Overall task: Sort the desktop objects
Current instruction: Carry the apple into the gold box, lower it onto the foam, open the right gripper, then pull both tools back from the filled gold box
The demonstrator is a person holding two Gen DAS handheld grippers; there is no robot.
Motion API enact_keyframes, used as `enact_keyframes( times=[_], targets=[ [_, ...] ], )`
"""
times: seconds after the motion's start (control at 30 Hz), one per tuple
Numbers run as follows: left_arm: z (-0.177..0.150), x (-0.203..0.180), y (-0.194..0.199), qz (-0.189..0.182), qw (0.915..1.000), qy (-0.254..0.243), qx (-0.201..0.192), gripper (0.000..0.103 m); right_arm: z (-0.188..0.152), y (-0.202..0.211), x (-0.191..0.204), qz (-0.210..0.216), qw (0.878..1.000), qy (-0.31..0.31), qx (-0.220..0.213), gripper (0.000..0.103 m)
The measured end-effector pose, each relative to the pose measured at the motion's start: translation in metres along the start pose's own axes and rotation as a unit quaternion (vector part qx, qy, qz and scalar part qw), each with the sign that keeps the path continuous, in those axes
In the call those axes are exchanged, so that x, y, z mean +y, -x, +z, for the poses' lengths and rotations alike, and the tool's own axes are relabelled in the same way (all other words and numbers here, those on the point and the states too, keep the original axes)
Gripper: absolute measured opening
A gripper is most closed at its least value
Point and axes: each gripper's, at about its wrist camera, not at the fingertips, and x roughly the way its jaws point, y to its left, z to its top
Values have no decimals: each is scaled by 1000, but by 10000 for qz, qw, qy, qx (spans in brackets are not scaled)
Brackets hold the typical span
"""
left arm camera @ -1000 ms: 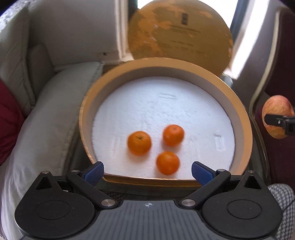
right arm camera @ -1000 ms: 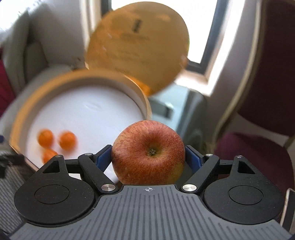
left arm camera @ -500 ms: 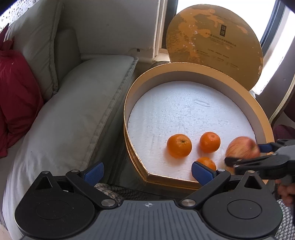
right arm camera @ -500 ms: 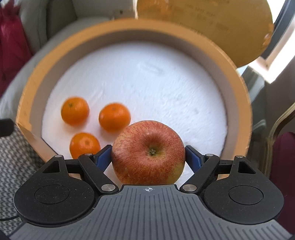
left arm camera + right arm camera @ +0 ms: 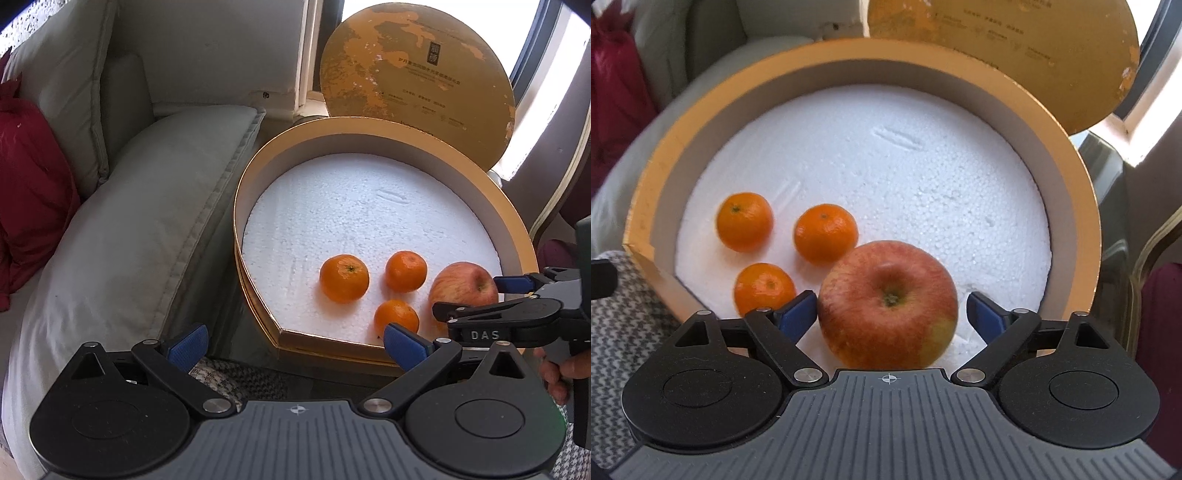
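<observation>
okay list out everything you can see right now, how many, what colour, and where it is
apple: one, red-yellow, on the foam between the open right gripper's fingers
tangerines: three, orange, on the foam left of the apple
box: one, gold, round, white foam floor
lid: one, gold, propped behind the box
sofa cushion: one, pale grey, left of the box
pillow: one, dark red, on the sofa
left gripper: black with blue pads, open, before the box
right gripper: black with blue pads, open
hand: one, holding the right gripper
</observation>
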Motion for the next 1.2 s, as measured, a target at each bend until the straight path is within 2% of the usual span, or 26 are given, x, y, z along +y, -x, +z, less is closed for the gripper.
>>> enact_keyframes(
  times=[0.13, 0.37, 0.6, 0.83, 1.2],
  targets=[
    [-2, -4, 9, 31, 10000, -52, -73, 101, -4, 23, -4, -1, 9998, -87, -171, 92],
    [-11, -15, 32, 23, 9996, -199, -178, 101, -36, 89, -22, 257, 9935, -880, -673, 93],
    [-21, -37, 68, -294, 9984, -403, -269, 102, -76, 139, -23, 351, 9863, -1274, -982, 93],
    [-36, -61, 101, -192, 9948, -853, -521, 102, -110, 180, -19, 218, 9805, -1419, -1340, 94],
    [-40, -75, 118, 175, 9906, -1161, -702, 102, -138, 206, -21, 106, 9718, -1672, -1659, 94]
  ],
)
